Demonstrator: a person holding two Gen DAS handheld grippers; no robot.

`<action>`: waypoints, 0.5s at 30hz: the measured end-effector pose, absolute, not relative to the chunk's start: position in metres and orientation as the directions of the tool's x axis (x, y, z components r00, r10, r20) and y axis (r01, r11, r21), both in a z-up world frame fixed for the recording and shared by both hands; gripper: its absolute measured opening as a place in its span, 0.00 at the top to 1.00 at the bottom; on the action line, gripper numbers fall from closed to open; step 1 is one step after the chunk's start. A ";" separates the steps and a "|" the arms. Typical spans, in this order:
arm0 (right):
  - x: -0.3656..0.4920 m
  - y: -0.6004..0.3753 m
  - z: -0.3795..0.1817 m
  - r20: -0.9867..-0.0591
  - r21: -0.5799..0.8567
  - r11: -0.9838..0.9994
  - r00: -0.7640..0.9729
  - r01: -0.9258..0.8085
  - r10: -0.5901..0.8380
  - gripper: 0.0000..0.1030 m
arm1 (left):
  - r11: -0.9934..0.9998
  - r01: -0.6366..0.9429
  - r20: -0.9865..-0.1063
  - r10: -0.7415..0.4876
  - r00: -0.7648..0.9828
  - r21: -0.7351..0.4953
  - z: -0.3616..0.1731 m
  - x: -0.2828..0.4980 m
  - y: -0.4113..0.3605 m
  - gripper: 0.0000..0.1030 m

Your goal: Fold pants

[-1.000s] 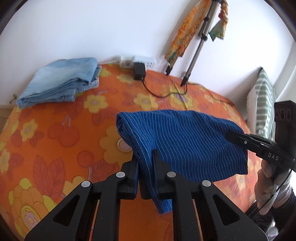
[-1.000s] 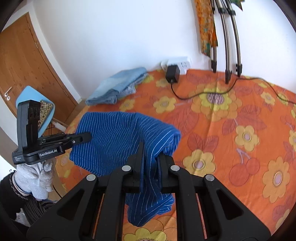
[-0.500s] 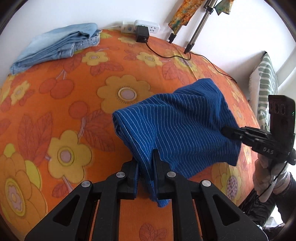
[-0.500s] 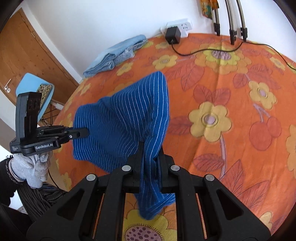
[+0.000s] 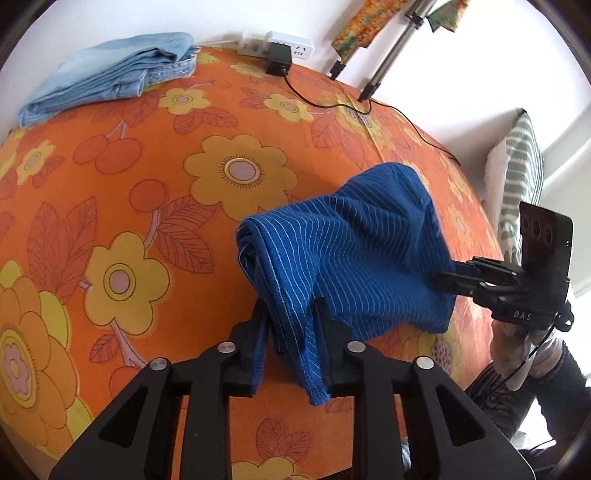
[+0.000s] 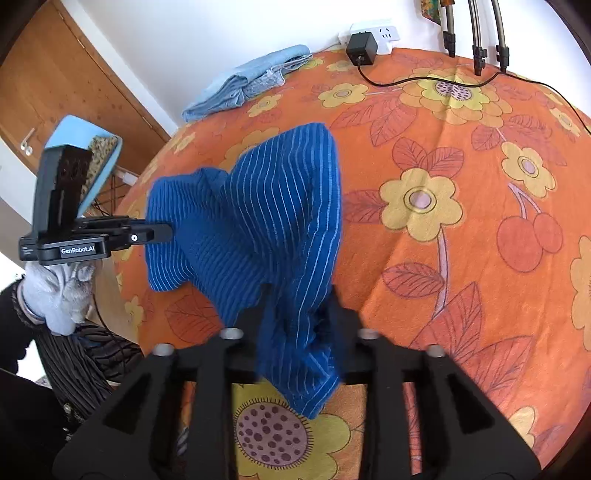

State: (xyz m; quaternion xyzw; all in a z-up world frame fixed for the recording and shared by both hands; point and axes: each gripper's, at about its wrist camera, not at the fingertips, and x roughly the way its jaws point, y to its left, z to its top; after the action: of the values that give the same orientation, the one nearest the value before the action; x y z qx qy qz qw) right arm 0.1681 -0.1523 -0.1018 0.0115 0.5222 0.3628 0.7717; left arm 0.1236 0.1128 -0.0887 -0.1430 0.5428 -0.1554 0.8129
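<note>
Over on the far left of the left wrist view, a folded pair of light blue jeans [image 5: 110,75] sits at the back edge of the bed, right up against the white wall. Moving right along that wall you hit a white power strip [image 5: 277,42] with a black charger [image 5: 279,61] plugged in, its cable [image 5: 332,105] trailing across the orange flowered bedspread [image 5: 110,177].

Middle of the frame is the blue striped pants [image 5: 343,254], bunched up and held off the bedspread between both tools. The left gripper [image 5: 291,325] has its jaws a little way apart with a fold of the pants between them, and a corner of fabric hangs down past the fingers. Right of that, the right gripper [image 5: 448,277] pokes into the other end of the cloth, jaws pinched on it as far as I can see. Behind it there's a striped pillow [image 5: 521,177] by the wall.

From the right wrist view it's the mirror deal: left gripper [image 6: 168,233] in a grey-gloved hand [image 6: 61,295] biting the pants [image 6: 258,221] at the left, right gripper [image 6: 297,314] with a blurry wad of fabric between its jaws. Tripod legs [image 6: 476,33] stand at the top right.
</note>
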 end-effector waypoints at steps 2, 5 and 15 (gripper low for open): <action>0.174 -0.159 -0.099 -0.779 0.426 0.733 0.197 -0.531 0.596 0.54 | 0.913 0.079 -0.842 -0.400 0.363 -0.400 -0.089 0.127 0.115 0.63; 0.185 -0.166 -0.095 -0.747 0.473 0.717 0.197 -0.513 0.634 0.54 | 0.907 0.062 -0.836 -0.408 0.368 -0.416 -0.088 0.133 0.123 0.63; 0.227 -0.155 -0.100 -0.717 0.529 0.681 0.163 -0.506 0.678 0.54 | 0.870 0.032 -0.800 -0.466 0.377 -0.492 -0.093 0.147 0.138 0.64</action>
State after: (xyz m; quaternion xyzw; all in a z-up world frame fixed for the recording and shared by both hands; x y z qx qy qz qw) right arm 0.2268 -0.1550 -0.0998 0.0834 0.5158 0.3907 0.7579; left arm 0.1475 0.1379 -0.0929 -0.2027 0.5362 -0.1546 0.8047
